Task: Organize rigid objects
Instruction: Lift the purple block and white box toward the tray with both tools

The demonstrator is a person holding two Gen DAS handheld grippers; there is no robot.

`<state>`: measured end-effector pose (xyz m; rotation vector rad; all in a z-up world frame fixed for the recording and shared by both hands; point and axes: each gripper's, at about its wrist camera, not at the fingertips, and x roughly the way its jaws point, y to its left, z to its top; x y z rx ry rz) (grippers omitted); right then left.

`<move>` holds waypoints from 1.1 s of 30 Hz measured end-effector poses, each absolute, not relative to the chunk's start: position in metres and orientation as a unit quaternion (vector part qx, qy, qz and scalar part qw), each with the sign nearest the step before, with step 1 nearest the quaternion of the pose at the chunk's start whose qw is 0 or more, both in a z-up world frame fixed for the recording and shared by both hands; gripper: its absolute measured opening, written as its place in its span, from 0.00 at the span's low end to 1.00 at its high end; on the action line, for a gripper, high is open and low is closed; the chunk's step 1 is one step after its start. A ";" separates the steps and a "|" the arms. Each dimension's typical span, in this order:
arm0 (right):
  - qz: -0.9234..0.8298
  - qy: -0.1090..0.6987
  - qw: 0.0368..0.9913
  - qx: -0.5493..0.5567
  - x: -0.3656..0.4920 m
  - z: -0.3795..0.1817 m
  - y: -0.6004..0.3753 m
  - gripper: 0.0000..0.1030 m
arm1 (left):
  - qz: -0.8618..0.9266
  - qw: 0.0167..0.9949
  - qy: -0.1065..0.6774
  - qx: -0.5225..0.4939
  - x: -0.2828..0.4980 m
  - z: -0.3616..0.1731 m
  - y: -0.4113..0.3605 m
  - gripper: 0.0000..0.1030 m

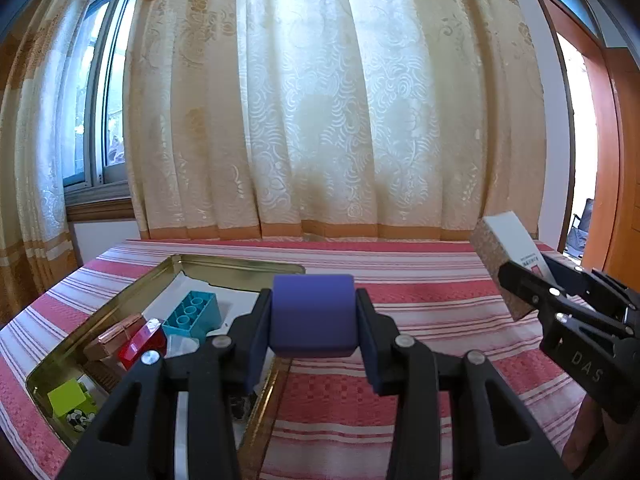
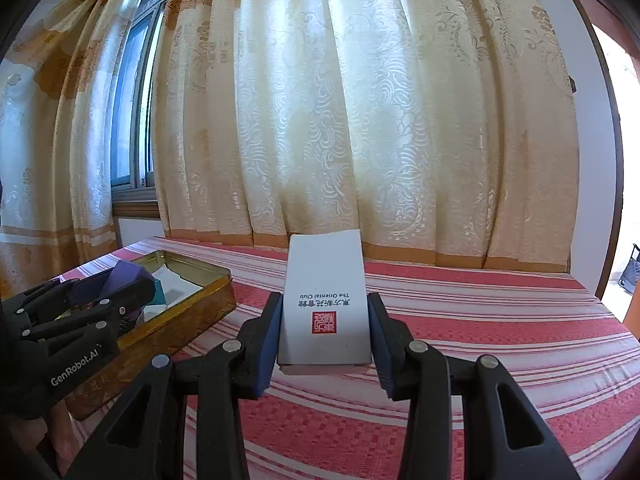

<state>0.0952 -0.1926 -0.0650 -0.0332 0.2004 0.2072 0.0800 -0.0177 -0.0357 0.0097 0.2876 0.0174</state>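
Note:
My left gripper [image 1: 313,320] is shut on a purple block [image 1: 312,312] and holds it in the air just past the right rim of a gold tin tray [image 1: 240,268]. In the tray lie a teal brick [image 1: 194,314], a red block [image 1: 142,342], a copper-coloured block [image 1: 116,336] and a lime block [image 1: 70,398]. My right gripper [image 2: 324,332] is shut on a white box [image 2: 326,300] with red and black print, lifted above the striped cloth. From the left wrist view that white box [image 1: 508,252] shows a cork-like side, at the right.
A red-and-white striped cloth [image 2: 500,344] covers the table. Cream curtains [image 1: 320,100] hang right behind its far edge, with a window [image 1: 100,100] at the left and a wooden door frame [image 1: 604,160] at the right. The tray [image 2: 180,320] stands at the table's left.

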 end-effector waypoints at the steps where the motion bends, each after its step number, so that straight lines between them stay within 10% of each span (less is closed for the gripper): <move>1: 0.104 0.100 0.989 -0.016 0.095 -0.065 -0.192 0.42 | 0.009 0.990 0.142 0.005 0.079 -0.036 -0.017 0.38; 33: 0.140 0.100 0.985 -0.025 0.092 -0.066 -0.155 0.42 | 0.026 0.990 0.136 -0.017 0.070 -0.034 0.019 0.38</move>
